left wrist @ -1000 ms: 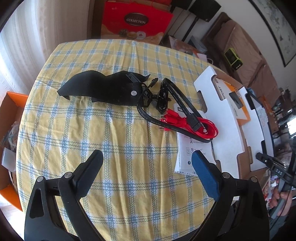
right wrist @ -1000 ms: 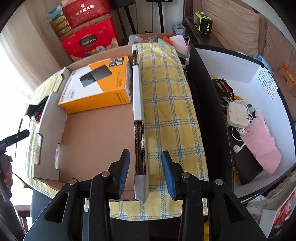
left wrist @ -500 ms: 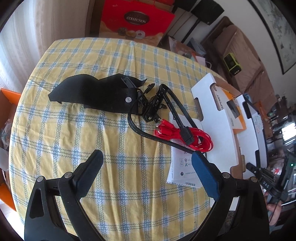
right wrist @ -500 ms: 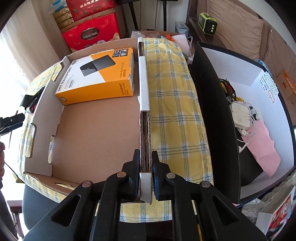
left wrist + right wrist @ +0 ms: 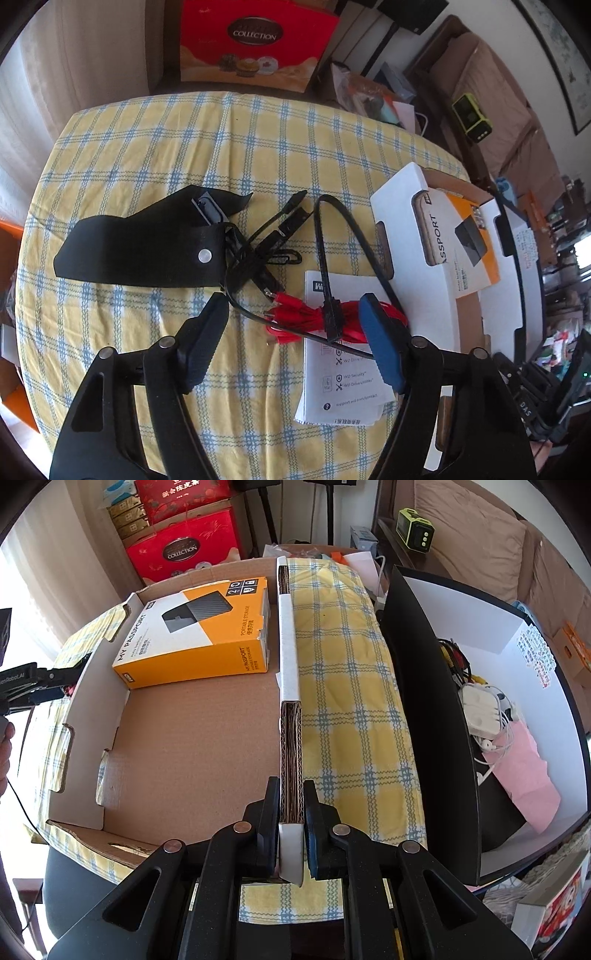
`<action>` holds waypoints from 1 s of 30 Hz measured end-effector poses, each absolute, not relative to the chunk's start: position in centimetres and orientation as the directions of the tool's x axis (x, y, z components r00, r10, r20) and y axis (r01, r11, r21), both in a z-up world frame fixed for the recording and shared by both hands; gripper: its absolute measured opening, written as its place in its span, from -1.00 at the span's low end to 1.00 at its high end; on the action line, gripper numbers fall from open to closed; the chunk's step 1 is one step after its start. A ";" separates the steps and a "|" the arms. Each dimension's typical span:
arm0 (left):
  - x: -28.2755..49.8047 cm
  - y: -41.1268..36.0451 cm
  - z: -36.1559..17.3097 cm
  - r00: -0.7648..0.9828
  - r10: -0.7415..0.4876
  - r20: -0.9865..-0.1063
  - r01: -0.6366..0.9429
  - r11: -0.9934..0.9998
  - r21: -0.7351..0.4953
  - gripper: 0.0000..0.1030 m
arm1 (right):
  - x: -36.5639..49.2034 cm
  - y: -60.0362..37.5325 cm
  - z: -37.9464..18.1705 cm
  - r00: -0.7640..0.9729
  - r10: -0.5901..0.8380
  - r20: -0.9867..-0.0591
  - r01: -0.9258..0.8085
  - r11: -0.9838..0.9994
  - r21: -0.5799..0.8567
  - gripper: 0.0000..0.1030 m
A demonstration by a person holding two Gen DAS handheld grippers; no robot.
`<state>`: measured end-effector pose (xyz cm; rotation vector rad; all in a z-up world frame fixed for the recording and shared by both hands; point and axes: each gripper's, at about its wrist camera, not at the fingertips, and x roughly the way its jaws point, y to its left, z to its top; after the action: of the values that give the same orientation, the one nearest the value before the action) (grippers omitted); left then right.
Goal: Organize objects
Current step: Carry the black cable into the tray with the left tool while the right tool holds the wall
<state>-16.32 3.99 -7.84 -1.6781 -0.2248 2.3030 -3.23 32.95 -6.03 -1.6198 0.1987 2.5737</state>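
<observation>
A red cable (image 5: 325, 319) is seen bundled on the desk (image 5: 147, 155), lying partly on a leaflet (image 5: 343, 384), with a black cable (image 5: 328, 258) crossing it and a black pouch (image 5: 147, 243) to its left. The left tongs (image 5: 295, 325) straddle the red cable; their jaws have just been closing, and no pad is seen pressing it. The carton (image 5: 192, 746), holding an orange box (image 5: 199, 646), is gripped by its wall in the closed right tongs (image 5: 291, 812).
</observation>
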 end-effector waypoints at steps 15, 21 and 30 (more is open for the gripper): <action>-16.5 2.6 -6.1 -0.290 0.438 -0.851 -0.133 -0.899 -0.417 -0.50 | -3.2 33.0 -6.0 -0.435 0.004 -0.900 -0.151 -0.986 0.069 -0.79; -15.1 2.4 -3.2 -0.312 0.520 -0.795 -0.181 -0.854 -0.488 -0.61 | -3.3 33.0 -6.0 -0.435 0.002 -0.900 -0.153 -0.986 0.072 -0.78; -13.2 2.8 1.6 -0.325 0.645 -0.692 -0.272 -0.764 -0.584 -0.62 | -3.3 33.0 -6.0 -0.435 0.004 -0.900 -0.155 -0.985 0.071 -0.78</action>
<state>-13.22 2.77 1.58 -1.3448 -0.4932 2.1154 -3.32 32.99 -6.02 -1.6149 0.2184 2.5751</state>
